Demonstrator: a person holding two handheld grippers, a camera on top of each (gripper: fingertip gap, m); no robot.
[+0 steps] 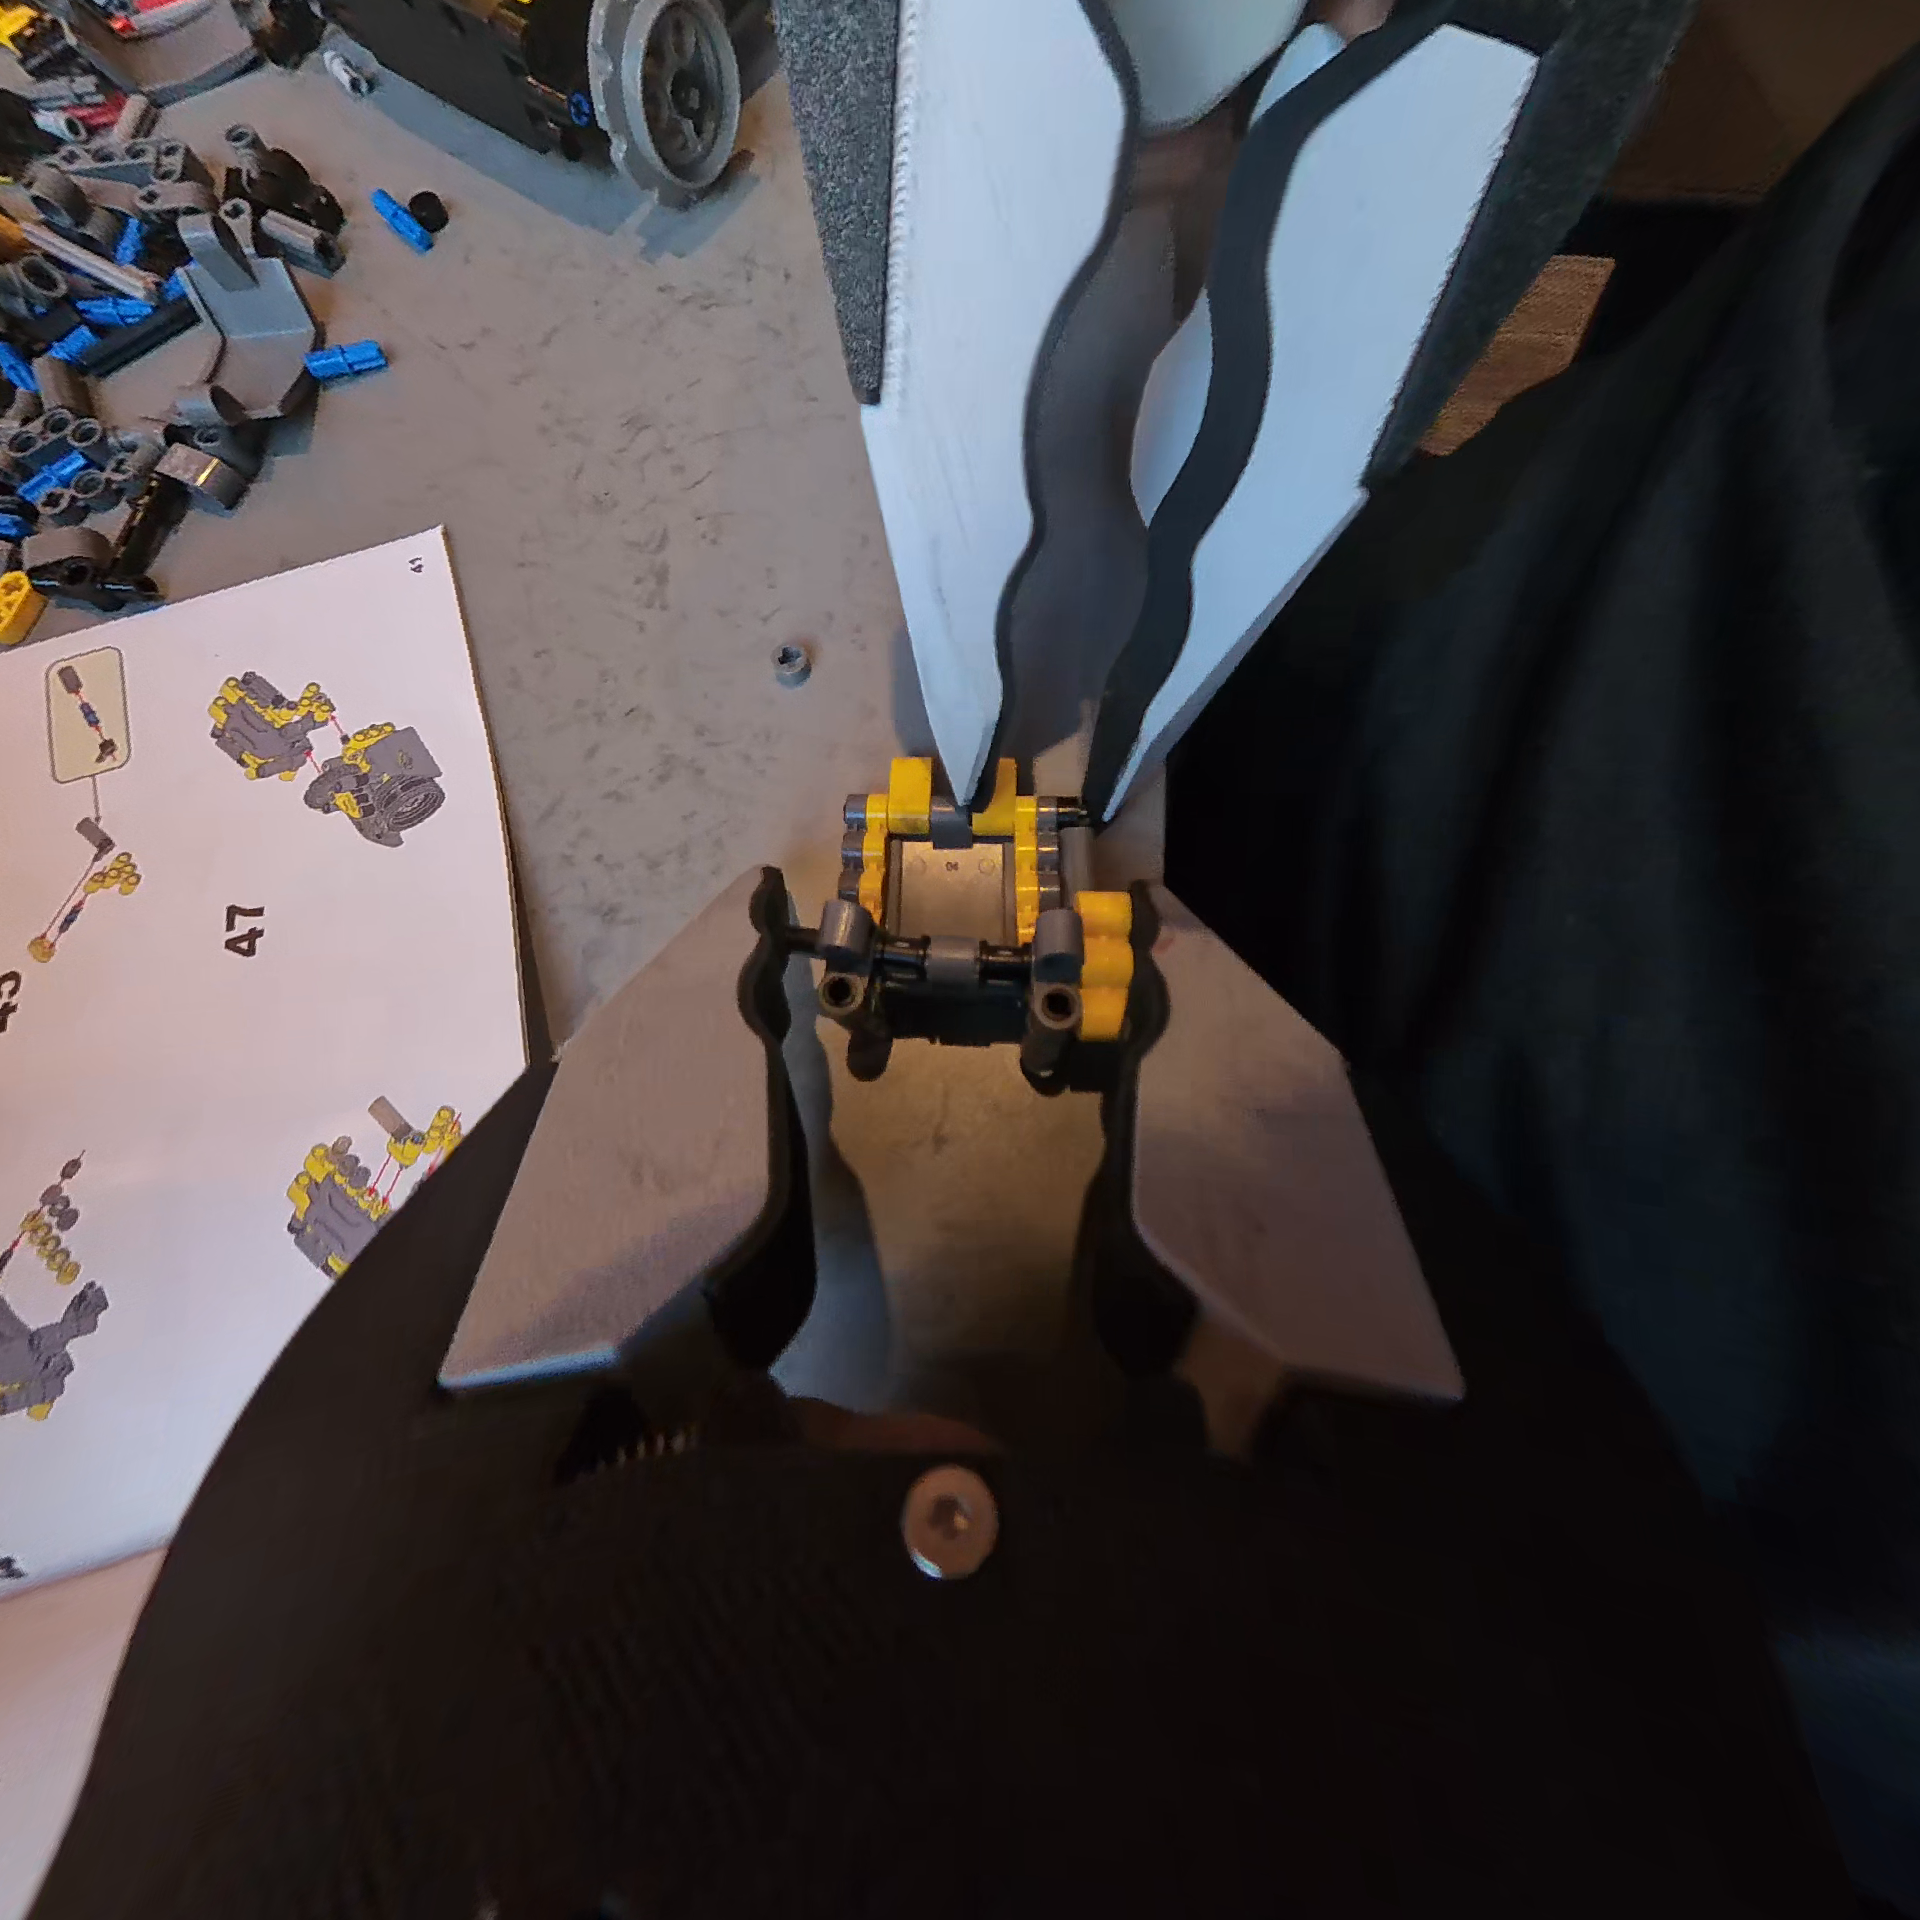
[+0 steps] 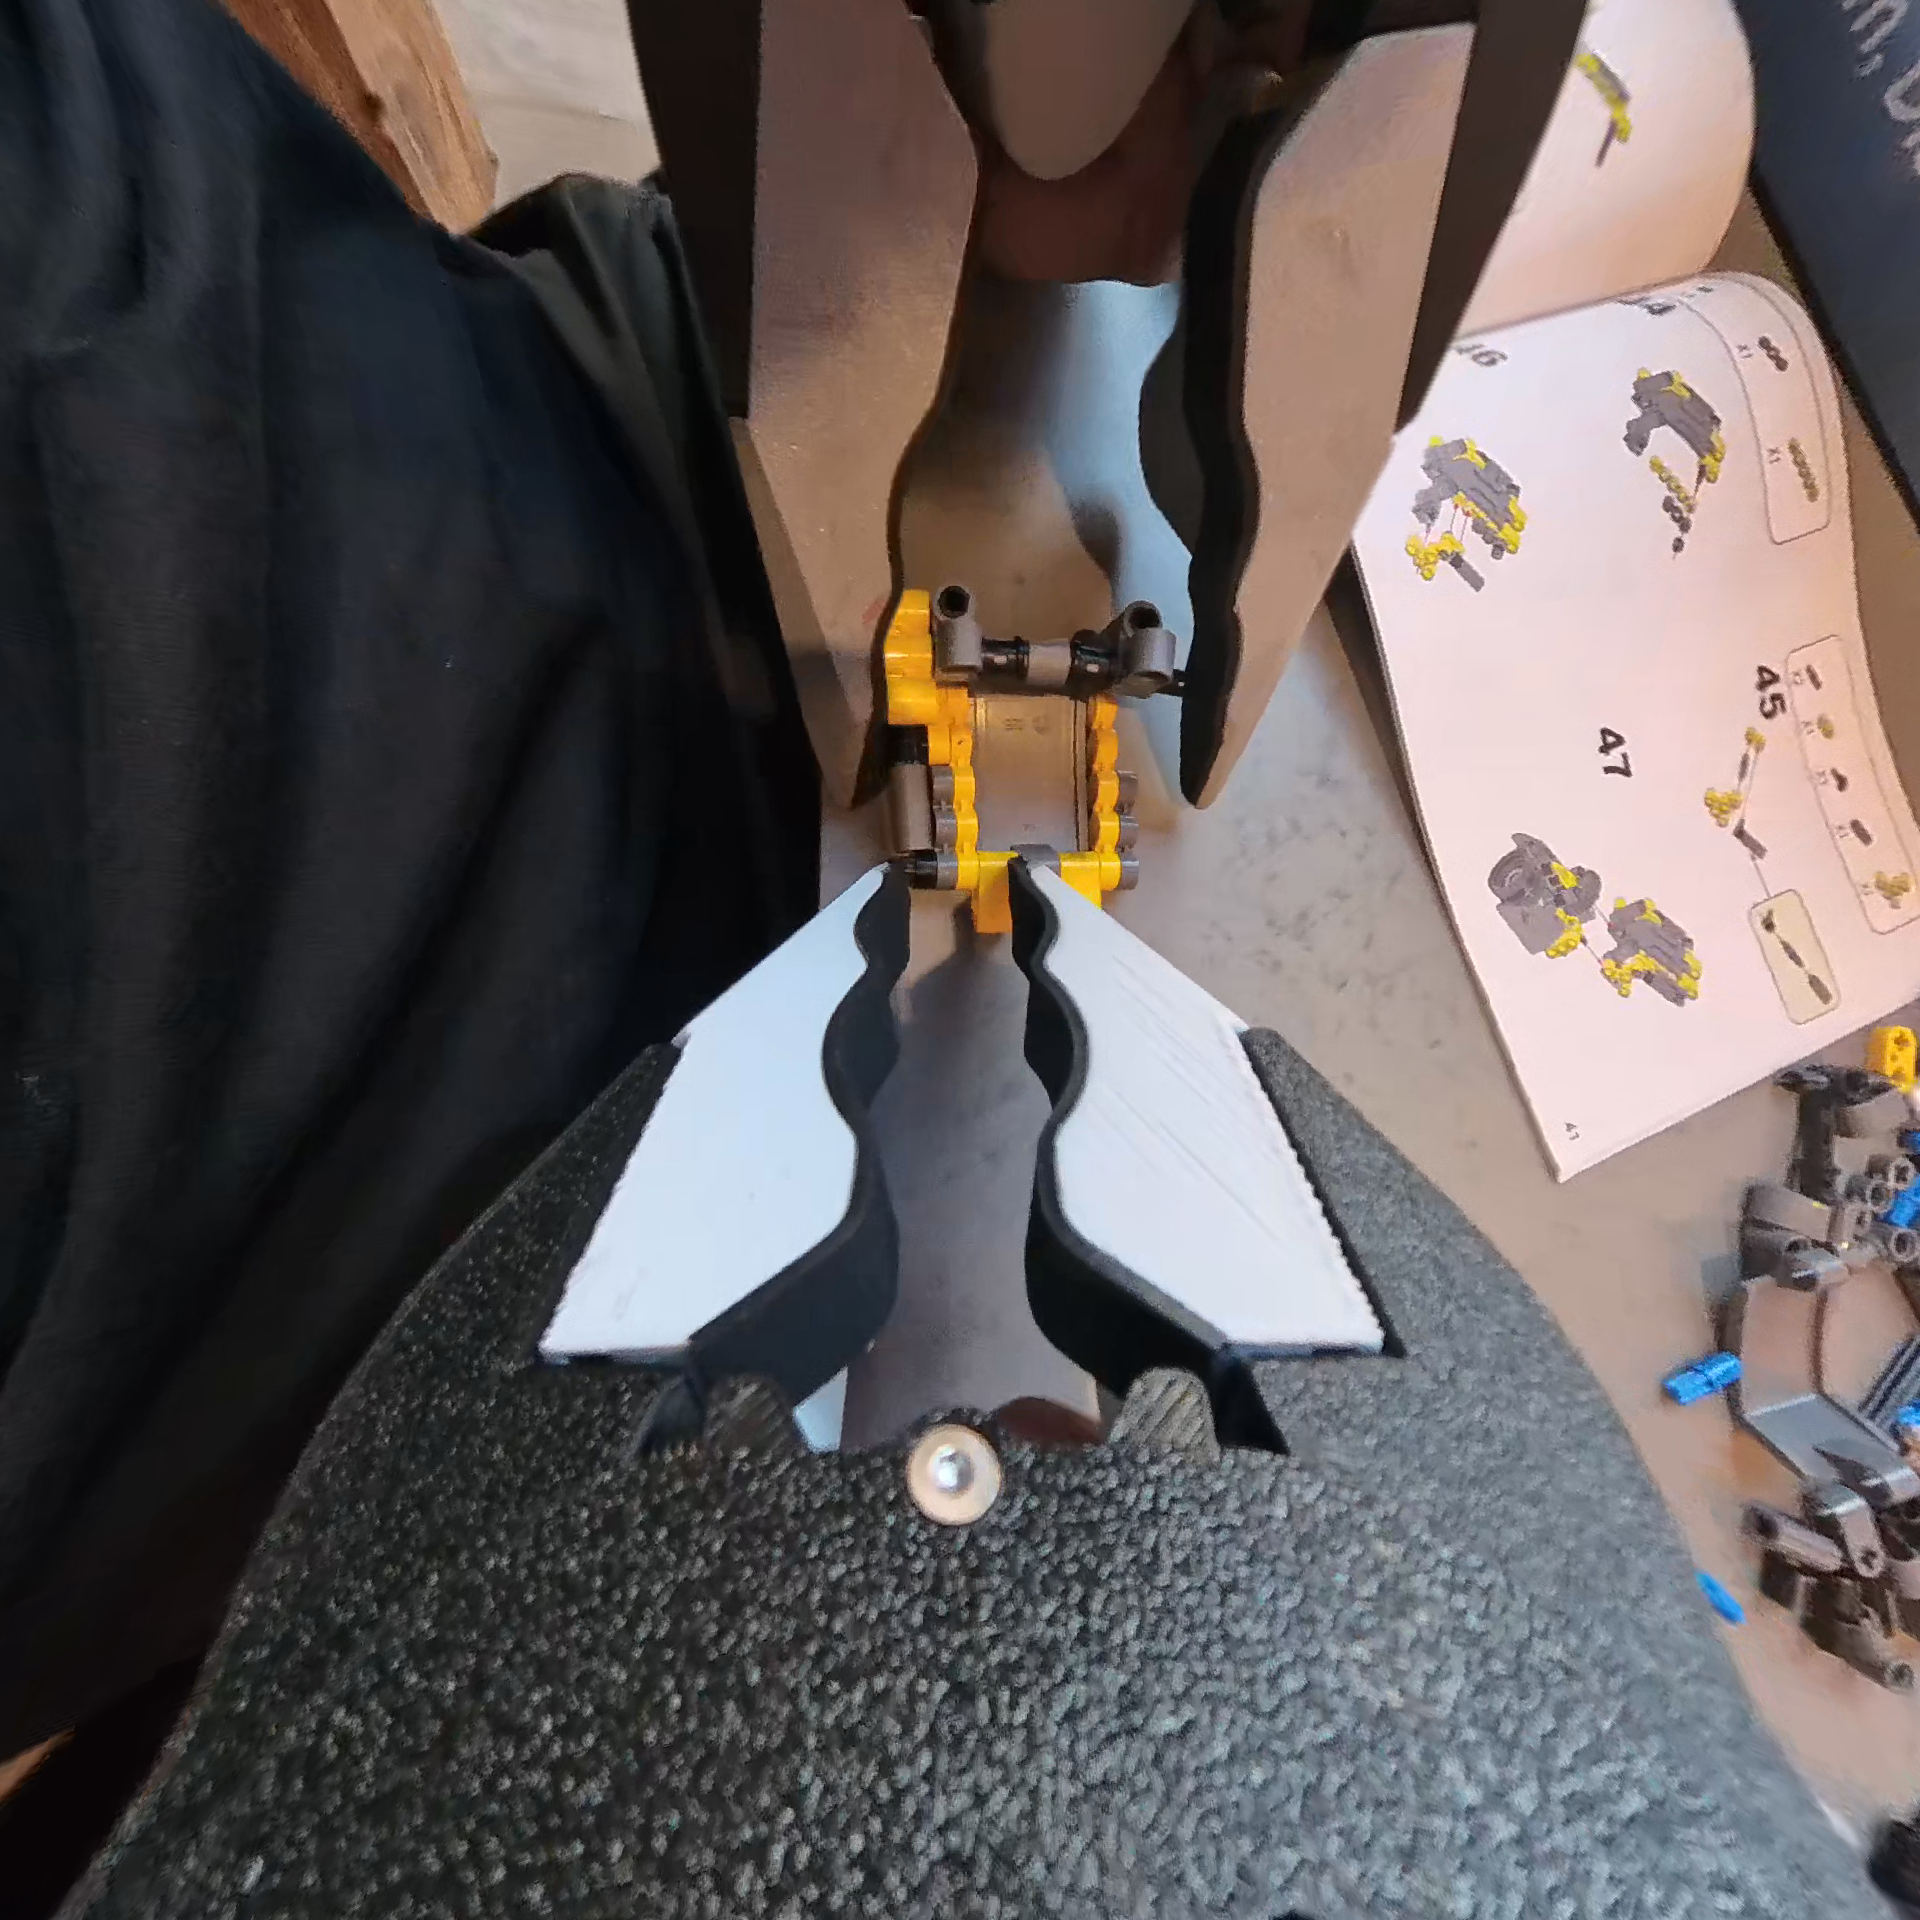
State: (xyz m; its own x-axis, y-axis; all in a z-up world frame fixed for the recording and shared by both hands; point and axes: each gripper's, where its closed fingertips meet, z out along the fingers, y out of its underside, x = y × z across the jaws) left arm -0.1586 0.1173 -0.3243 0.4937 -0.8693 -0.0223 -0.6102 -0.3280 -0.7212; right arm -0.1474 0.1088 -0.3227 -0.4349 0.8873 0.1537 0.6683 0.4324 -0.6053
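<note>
— Where did the yellow-and-grey brick assembly (image 1: 982, 914) sit?

— Held up between the two tools, above the grey table (image 1: 623, 436). The left gripper (image 1: 951, 961) had its dark fingers clamped on the near end: one fingertip (image 1: 764, 935) pressed on a black axle stub, the other against the stacked yellow connectors.

— And the other tool?

— The right gripper (image 2: 961, 883), with white fingers (image 2: 1132, 1060), met the opposite end. Its tips had nearly closed on a yellow tab of the frame; from the right wrist view I thought they pinched it, though the contact was hard to judge.

— What lay around?

— An open instruction booklet (image 1: 260, 935) lay flat on the table beside the left gripper. Beyond it sat a pile of loose parts (image 1: 114, 343), blue, black and grey, and a grey wheel (image 1: 675, 94) on a partly built model. Dark clothing (image 2: 312, 727) filled the other side.
</note>
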